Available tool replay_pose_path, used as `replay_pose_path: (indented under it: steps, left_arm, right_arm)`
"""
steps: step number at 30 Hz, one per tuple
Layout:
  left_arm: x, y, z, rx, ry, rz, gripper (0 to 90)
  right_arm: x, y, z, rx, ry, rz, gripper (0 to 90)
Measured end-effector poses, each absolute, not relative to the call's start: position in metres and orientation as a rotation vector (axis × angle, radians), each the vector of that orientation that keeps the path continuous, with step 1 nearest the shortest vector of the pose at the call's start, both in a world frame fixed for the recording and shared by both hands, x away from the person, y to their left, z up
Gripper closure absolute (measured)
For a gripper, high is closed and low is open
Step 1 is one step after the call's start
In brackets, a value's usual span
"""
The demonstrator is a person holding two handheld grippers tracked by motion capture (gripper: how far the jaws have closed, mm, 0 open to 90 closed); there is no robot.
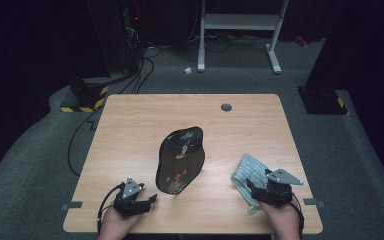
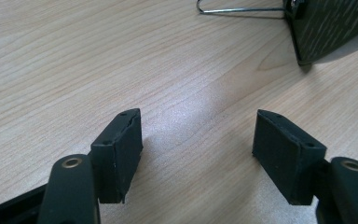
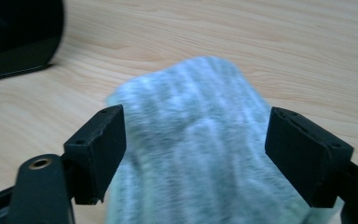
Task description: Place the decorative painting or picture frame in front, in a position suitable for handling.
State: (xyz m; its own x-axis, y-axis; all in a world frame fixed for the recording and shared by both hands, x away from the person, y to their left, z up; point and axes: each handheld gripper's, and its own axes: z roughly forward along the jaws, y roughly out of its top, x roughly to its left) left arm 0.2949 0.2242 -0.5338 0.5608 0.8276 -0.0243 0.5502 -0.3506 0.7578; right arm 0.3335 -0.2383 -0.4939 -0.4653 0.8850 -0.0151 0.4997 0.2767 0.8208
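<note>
Both hand-held grippers low at the near edge of the light wood-grain tabletop (image 1: 130, 115), jaws released.

Left hand-held gripper (image 2: 198, 140) hovers over bare wood, nothing between its pads. Right hand-held gripper (image 3: 193, 149) straddles the pale blue-grey ribbed cloth (image 3: 200, 154), pads apparently clear of it; the fabric is blurred and its near end cut off. The black lacquered tray with floral painting (image 1: 180, 160) stands propped at centre, between the two.

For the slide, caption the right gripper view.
Open right gripper poised over a folded pale blue-grey cloth on the wooden table.
</note>
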Motion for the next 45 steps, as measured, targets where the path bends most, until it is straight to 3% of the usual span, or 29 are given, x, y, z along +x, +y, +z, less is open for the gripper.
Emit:
replay_pose_path:
  steps: [5,10,19,26,37,45]
  left_arm:
    - [0.295,0.224,-0.534,2.052,1.101,0.476,33.1]
    - [0.294,0.224,-0.534,2.058,1.096,0.485,33.1]
    - [0.294,0.223,-0.534,2.063,1.096,0.491,33.1]
    - [0.292,0.223,-0.534,2.065,1.094,0.493,33.0]
    - [0.292,0.223,-0.534,2.061,1.094,0.488,32.9]
    - [0.292,0.223,-0.534,2.064,1.091,0.49,32.9]
  right_arm:
    - [0.361,-0.248,-0.501,1.353,2.132,1.018,14.8]
    - [0.364,-0.245,-0.514,1.376,2.168,0.973,13.7]
    - [0.359,-0.237,-0.523,1.36,2.162,0.902,19.4]
    - [0.354,-0.233,-0.522,1.381,2.163,0.876,29.4]
    - [0.349,-0.234,-0.521,1.381,2.16,0.909,58.6]
    - [0.349,-0.233,-0.52,1.392,2.144,0.907,66.2]
